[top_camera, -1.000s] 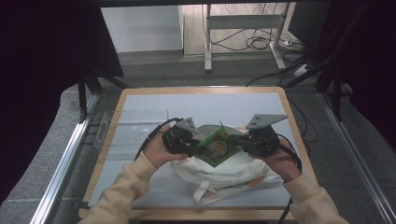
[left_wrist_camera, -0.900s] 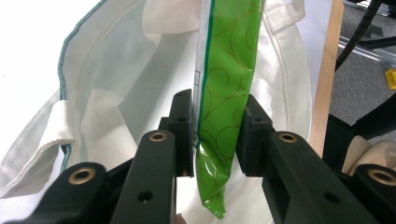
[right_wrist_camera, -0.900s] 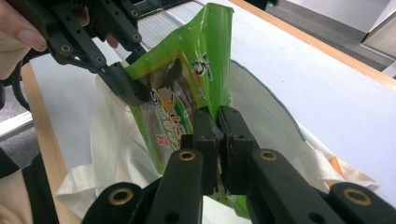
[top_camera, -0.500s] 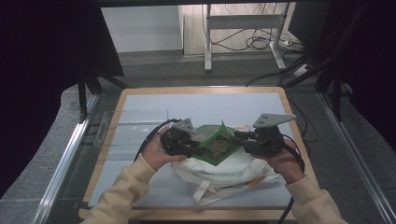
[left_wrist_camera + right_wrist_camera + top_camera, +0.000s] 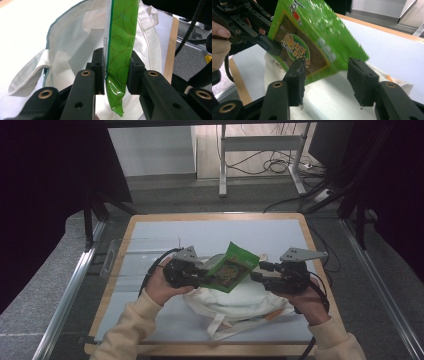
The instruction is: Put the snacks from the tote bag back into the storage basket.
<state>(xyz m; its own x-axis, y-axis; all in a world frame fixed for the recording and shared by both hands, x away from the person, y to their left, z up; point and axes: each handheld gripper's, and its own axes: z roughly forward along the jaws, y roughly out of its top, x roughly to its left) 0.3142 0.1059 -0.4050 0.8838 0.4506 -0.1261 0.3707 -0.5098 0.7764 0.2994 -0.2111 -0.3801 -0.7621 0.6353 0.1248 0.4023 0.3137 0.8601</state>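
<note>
High view, white cloth bag nearest on counter, left gripper fingers clamped on green snack packet held above bag, right gripper fingers just opened, parted beside packet's edge, not pressing it

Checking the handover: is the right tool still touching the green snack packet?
Apart. In the right gripper view the right tool's jaws stand open, having just been opening, with gaps beside the green snack packet.

We've got a green snack packet with a brown label panel, tilted up mid-table above a white cloth bag. The bag's slumped flat near us, mouth open, straps trailing toward the near edge.
</note>
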